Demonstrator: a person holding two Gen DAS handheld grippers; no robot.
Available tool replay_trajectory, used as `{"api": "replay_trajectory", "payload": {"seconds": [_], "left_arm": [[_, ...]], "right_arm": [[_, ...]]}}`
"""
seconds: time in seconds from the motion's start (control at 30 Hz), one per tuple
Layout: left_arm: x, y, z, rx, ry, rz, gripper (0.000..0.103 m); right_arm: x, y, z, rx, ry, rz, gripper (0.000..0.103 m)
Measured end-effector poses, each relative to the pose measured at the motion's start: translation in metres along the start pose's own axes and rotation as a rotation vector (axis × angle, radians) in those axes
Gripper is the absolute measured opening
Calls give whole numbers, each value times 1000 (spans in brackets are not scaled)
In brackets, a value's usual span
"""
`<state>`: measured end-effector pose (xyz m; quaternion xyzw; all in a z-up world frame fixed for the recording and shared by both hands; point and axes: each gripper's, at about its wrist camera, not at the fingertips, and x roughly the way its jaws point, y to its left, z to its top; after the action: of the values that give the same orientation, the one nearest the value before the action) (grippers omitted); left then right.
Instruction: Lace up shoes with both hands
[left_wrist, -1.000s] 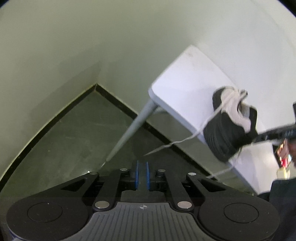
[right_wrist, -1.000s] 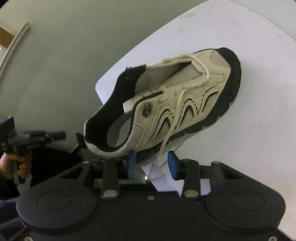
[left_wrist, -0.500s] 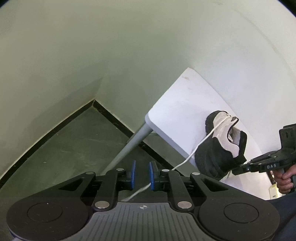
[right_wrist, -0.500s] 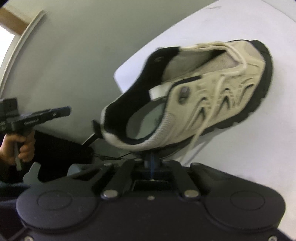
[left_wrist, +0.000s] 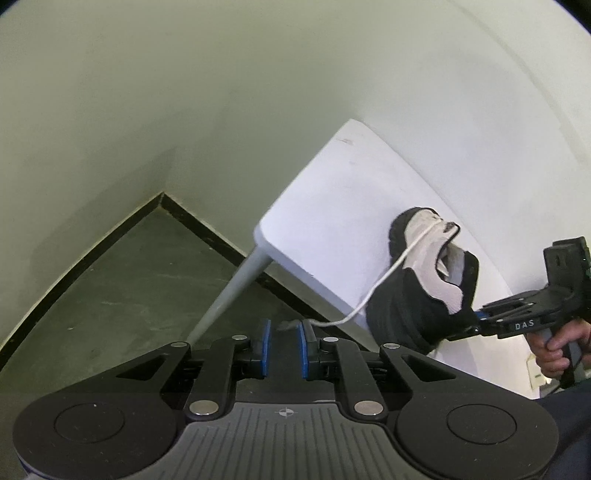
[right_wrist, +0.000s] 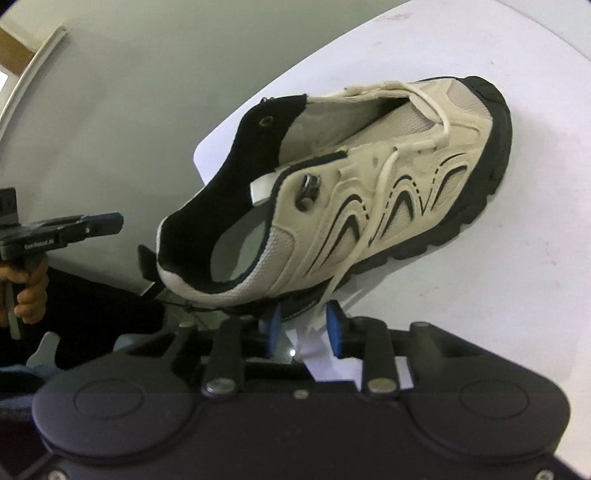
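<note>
From the left wrist, a white counter (left_wrist: 332, 206) against pale walls carries the beige shoe (left_wrist: 424, 280), its lace (left_wrist: 384, 280) trailing to the narrowly parted, empty left tool (left_wrist: 283, 343); from the right wrist, the right tool (right_wrist: 303, 328) sits parted beside the heel, empty.

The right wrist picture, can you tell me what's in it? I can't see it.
A beige shoe with a black sole lies on a white table, its loose lace hanging toward the right gripper, whose blue jaws are open close to the heel. At the left edge, a hand holds the left gripper away from the shoe.
</note>
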<state>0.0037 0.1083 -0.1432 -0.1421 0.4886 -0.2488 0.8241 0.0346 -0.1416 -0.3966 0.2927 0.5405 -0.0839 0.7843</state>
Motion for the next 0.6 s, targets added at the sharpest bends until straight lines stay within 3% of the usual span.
{"api": "replay_trajectory", "payload": {"seconds": [0.03,0.13,0.33,0.4,0.43,0.6], "left_arm": [[1,-1,0,4,3,-3,11],[5,-3,1,9,11,-8,11],[12,-8,3,30,36,-20,11],[14,-10,4,39,44,-24,11],[15,-11,4,43,49,-26,11],[18,-16,7,63,63,-35,11]], "right_arm": [[-1,0,-1,5,0,-5,0],[-10,0,-10,18,-26,6,0],[-21,27,-31,-69,14,89,0],[-21,33,-35,-81,19,67,0],[-20,34,-37,-76,19,38,2],[-29,21,-38,-53,-27,-37,33]]}}
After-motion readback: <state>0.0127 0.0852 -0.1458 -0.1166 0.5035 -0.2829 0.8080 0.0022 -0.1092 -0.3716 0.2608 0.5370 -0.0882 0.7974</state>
